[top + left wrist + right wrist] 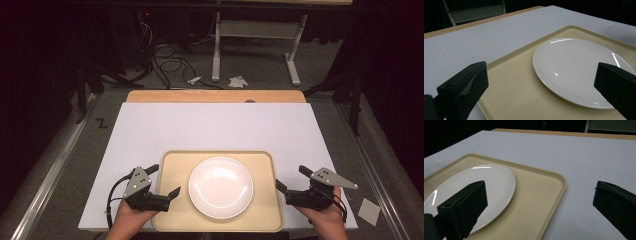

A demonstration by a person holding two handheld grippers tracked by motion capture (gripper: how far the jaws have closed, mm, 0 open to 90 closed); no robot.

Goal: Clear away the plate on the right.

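**Two tongs flank a tray at the table's near edge**

The table [150,125], covered by a white sheet, carries everything here. Its far edge shows bare wood, and the wide stretch behind the tray lies unused, which keeps the work close to the person.

The beige tray [175,210] sits at the middle of the table's near edge, its long sides parallel to that edge. Its raised rim gives each side a lip that jaws could close on, and that seems to be why the hands come at it from the two short sides, not from above.

The white plate [220,187] lies flat in the middle of the tray, apart from the rim all round. Centred like this, it would load both sides evenly if the tray were lifted.

The left tongs [163,179] stand just at the tray's left rim, towards the near left corner of the table. In the left gripper view the jaws stand wide apart with the rim running between them, holding nothing.

The right tongs [291,177] stand just off the tray's right rim, towards the near right corner. Their jaws also gape wide, empty, one over the tray and one over the white sheet, so the rim lies between them.

Judging by this mirrored stance, the step in hand is lining up for a two-sided grip on the tray.
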